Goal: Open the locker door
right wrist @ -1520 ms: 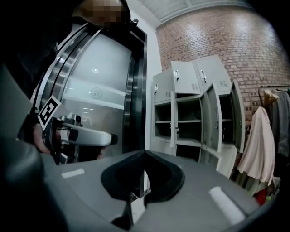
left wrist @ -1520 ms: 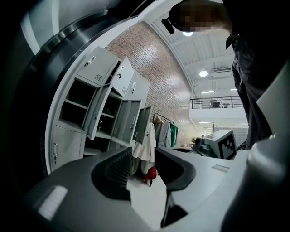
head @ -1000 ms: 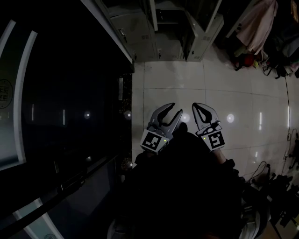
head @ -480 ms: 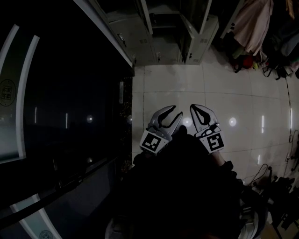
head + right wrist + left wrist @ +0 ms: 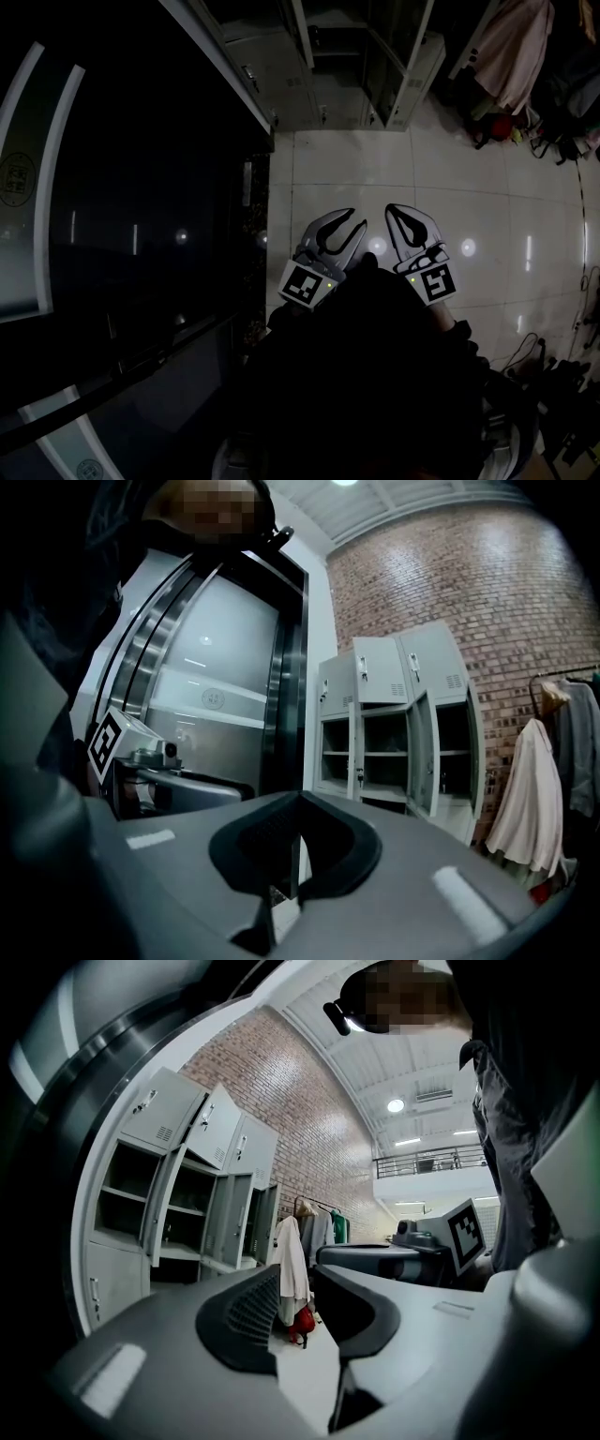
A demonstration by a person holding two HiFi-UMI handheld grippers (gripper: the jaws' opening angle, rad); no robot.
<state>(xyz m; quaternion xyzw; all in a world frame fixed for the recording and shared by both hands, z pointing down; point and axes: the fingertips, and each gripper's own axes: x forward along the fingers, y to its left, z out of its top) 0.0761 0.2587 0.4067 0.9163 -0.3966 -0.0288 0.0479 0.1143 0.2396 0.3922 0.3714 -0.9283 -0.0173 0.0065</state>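
1. Over the last 1 second almost nothing has moved. Both grippers sit where they were, well short of the locker bank [image 5: 319,66], and only the head camera's framing has slid a little.
2. For the task, that means no ground has been gained toward the locker bank, which lies across the tiled floor [image 5: 422,178]. Its lower doors [image 5: 424,752] stand swung out, while 2 upper doors [image 5: 427,663] are closed (which door is meant, I cannot tell). This fits either a pause ahead of reaching for a closed door or standing back from one already opened.
3. The left gripper [image 5: 354,219] is held low, close to the person's body, and points toward the locker bank. Its jaws are apart with nothing between them; only a white coat [image 5: 291,1260] shows far beyond.
4. The right gripper [image 5: 392,211] is level with it and just beside it. Its jaw tips are pressed together, clamping nothing.
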